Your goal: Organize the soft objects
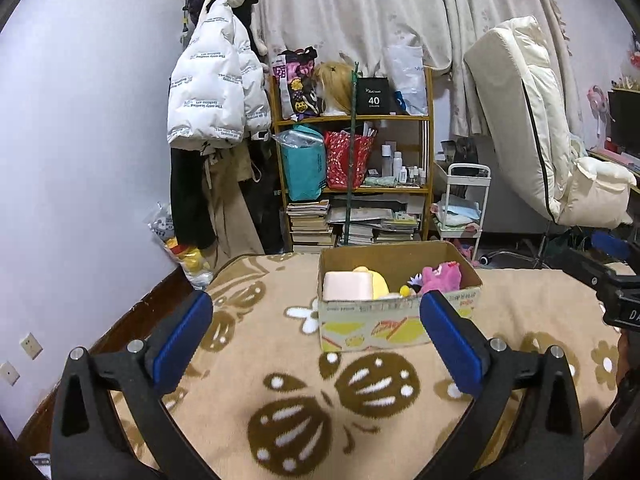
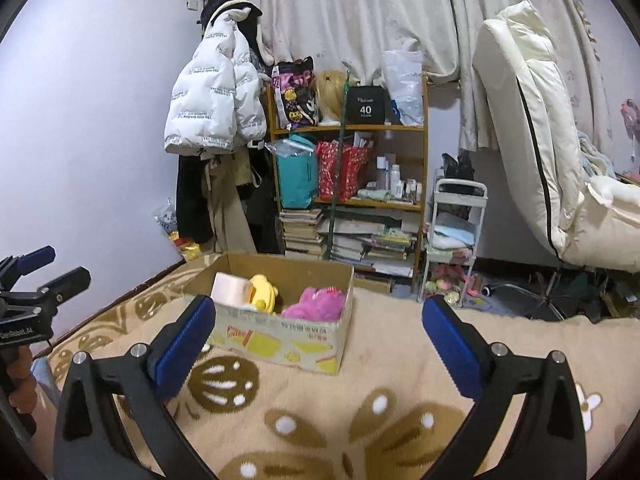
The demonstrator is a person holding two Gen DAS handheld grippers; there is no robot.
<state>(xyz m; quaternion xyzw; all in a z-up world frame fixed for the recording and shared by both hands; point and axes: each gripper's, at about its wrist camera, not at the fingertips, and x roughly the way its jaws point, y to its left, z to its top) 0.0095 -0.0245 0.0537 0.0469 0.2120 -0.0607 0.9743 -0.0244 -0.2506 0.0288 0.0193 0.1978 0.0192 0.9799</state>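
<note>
Cardboard box (image 1: pixel 400 320) sitting on blanket (image 1: pixel 280 360), holding three soft toys (image 2: pixel 316 300); shelf (image 1: pixel 352 120) standing behind it

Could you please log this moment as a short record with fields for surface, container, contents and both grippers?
surface: beige fleece blanket with brown flower pattern
container: open cardboard box standing on the blanket
contents: pale pink block-shaped cushion, yellow plush toy, magenta plush toy, all inside the box
left gripper: open, empty, above the blanket, short of the box
right gripper: open, empty, box ahead to its left
loose soft items on blanket: none visible
</note>
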